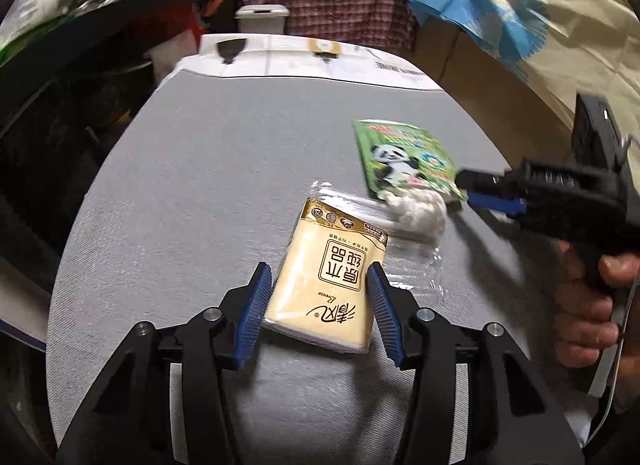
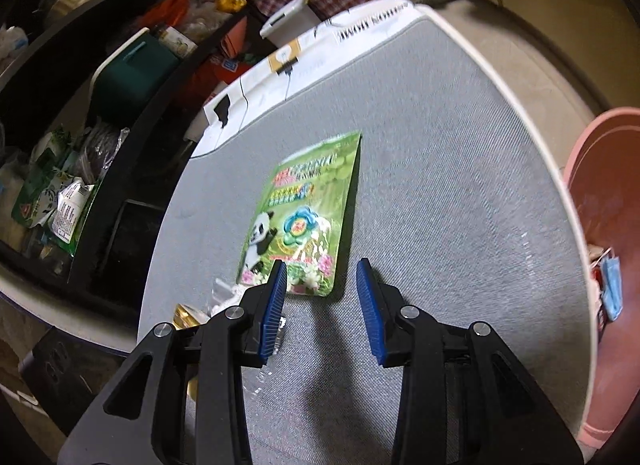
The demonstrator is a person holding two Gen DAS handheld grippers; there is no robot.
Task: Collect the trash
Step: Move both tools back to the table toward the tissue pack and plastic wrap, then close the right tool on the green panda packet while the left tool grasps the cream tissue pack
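1. The left gripper (image 1: pixel 318 297) stands wide, its blue pads on either side of the yellow tissue pack (image 1: pixel 326 285), which lies flat on the grey table (image 1: pixel 200 193). The right pad looks to be touching the pack's edge and the left pad shows a narrow gap, so the pack is probably straddled, not yet pinched.
2. The right gripper (image 2: pixel 322 297) is also wide and holds nothing. It hangs just above the near edge of the green panda pouch (image 2: pixel 308 217), likely lined up to take that edge.
3. A crumpled white tissue (image 1: pixel 416 207) rests against the pouch's near corner, on a sheet of clear plastic wrap (image 1: pixel 400 249) that runs under the pack's far end.
4. A pink bin (image 2: pixel 608 233) stands off the table's right side; a blue scrap lies inside, so it is probably where the trash goes.
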